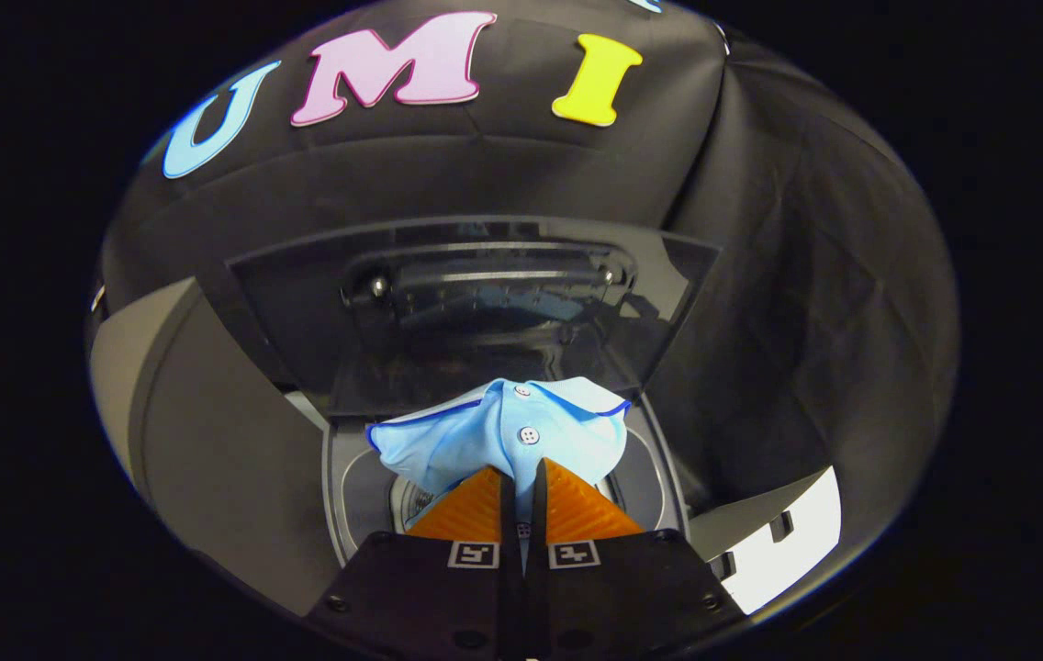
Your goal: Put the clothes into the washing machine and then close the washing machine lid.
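Note:
A light blue shirt (521, 431) with white buttons and a dark-edged collar hangs bunched at my gripper (521, 477), whose fingers are shut on its fabric. The shirt is held over the round opening of the grey top-loading washing machine (356, 477), with the drum's rim showing just under the cloth. Beyond the shirt, the machine's dark glass lid (476, 303) stands raised and upright.
The machine's grey top panel (209, 441) spreads out left of the opening. Black booth cloth (806, 303) hangs behind and to the right. A bright white patch of floor (797, 532) shows low on the right, beside the machine.

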`<state>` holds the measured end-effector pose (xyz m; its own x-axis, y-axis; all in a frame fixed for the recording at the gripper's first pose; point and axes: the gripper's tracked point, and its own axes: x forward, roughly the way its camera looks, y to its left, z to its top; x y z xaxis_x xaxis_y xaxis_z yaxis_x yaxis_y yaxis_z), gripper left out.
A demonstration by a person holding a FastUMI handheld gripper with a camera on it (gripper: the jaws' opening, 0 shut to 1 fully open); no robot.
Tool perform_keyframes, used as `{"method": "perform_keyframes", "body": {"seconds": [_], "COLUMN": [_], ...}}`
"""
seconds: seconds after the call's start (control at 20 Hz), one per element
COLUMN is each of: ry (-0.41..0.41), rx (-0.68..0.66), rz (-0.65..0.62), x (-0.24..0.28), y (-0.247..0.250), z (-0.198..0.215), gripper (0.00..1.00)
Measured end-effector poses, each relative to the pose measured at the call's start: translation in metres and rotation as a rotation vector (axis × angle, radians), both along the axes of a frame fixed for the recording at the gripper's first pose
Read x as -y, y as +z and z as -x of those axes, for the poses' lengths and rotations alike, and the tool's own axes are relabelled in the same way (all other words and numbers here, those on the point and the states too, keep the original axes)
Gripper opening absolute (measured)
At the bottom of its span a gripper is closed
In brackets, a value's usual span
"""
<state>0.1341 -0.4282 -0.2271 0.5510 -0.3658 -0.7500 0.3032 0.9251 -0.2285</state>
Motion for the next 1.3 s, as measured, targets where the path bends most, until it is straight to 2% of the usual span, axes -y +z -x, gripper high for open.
{"method": "perform_keyframes", "body": {"seconds": [0.15, 0.6, 1.3], "ry": [0.018, 0.005, 0.053], "rx": [-0.043, -0.133, -0.314], "rz": [-0.005, -0.066, -0.1], "x": [0.002, 0.015, 0.021], "y": [-0.027, -0.087, -0.176], "z": [0.004, 0.01, 0.025], "gripper": [0.05, 0.05, 0.05]}}
